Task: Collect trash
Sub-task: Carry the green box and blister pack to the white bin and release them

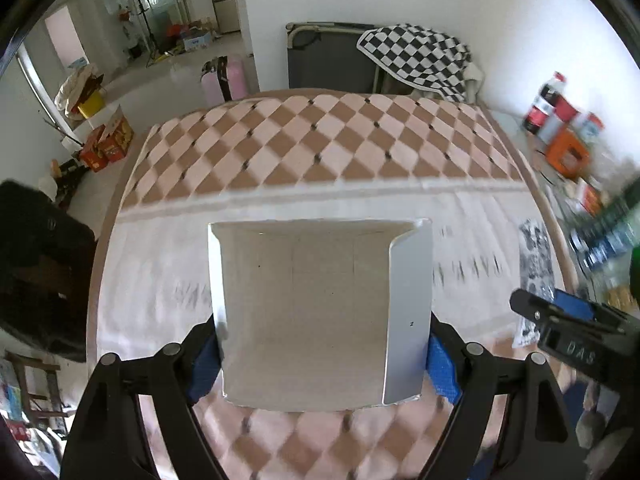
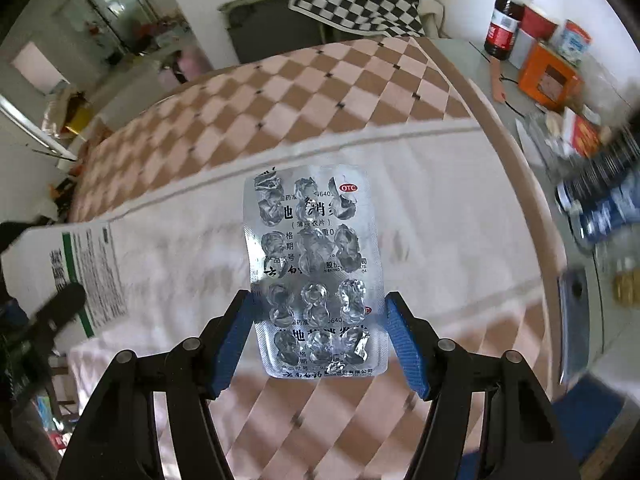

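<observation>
My left gripper (image 1: pixel 322 356) is shut on an open white cardboard box (image 1: pixel 316 312), its blue pads pressed on both side walls, the empty opening facing the camera. The same box shows at the left edge of the right wrist view (image 2: pixel 76 272), with printed text and a green stripe. My right gripper (image 2: pixel 318 336) is shut on a silver blister pack (image 2: pixel 314 264) with emptied pill pockets, held upright above the bed. The right gripper also shows at the right edge of the left wrist view (image 1: pixel 560 320). The pack hangs to the right of the box, apart from it.
A bed with a pink and brown checked cover (image 1: pixel 320 140) and a white sheet (image 2: pixel 440 208) lies below. A side table at the right holds a cola bottle (image 2: pixel 505 20), an orange box (image 2: pixel 548 76) and other clutter. A folded cot with a checkered blanket (image 1: pixel 420 56) stands beyond.
</observation>
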{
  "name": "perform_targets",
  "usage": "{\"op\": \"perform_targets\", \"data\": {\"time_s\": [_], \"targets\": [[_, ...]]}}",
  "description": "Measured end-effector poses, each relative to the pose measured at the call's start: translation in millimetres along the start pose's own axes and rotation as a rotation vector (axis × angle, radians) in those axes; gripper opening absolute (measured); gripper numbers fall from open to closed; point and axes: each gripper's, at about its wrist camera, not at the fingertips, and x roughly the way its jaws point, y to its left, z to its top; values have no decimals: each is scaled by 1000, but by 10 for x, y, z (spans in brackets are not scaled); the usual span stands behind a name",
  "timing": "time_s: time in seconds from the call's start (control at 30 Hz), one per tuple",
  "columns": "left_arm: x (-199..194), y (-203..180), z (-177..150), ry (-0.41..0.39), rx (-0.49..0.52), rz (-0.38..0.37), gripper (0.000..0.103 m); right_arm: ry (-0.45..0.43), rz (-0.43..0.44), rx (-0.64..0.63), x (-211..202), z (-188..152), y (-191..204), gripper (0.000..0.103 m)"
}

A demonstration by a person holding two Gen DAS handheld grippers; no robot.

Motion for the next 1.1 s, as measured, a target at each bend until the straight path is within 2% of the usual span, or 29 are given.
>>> {"op": "perform_targets", "data": {"time_s": [0.17, 0.27, 0.43, 0.53, 0.67, 0.9, 1.0, 1.07, 1.1], "targets": [[-419, 334, -870, 21, 21, -65, 82, 4, 26, 49, -464, -1161, 302, 68], [-535, 522, -1419, 79, 26, -126, 82, 59, 59, 94, -572, -1892, 388, 68], [-498, 782, -2246, 211, 11, -162, 83, 197, 78, 161, -386, -2890, 414, 68], [-216, 896, -2713, 307, -10, -164, 83, 282, 72, 194, -88, -3366, 348, 68], [556, 1028, -3275, 441, -83, -157, 83, 372, 45, 201, 569, -3836, 209, 68], [2496, 1117, -4095, 621, -215, -133, 85, 482, 48, 193, 2214, -4372, -75, 68], [3120, 1066, -4341, 657, -249, -144, 87, 495, 76, 176, 2838, -4524, -117, 68], [3381, 1000, -4463, 674, -240, -138, 88, 514, 105, 183, 3216, -4612, -152, 68], [3516, 970, -4516, 683, -240, -142, 94, 525, 116, 182, 3406, -4666, -165, 68]]}}
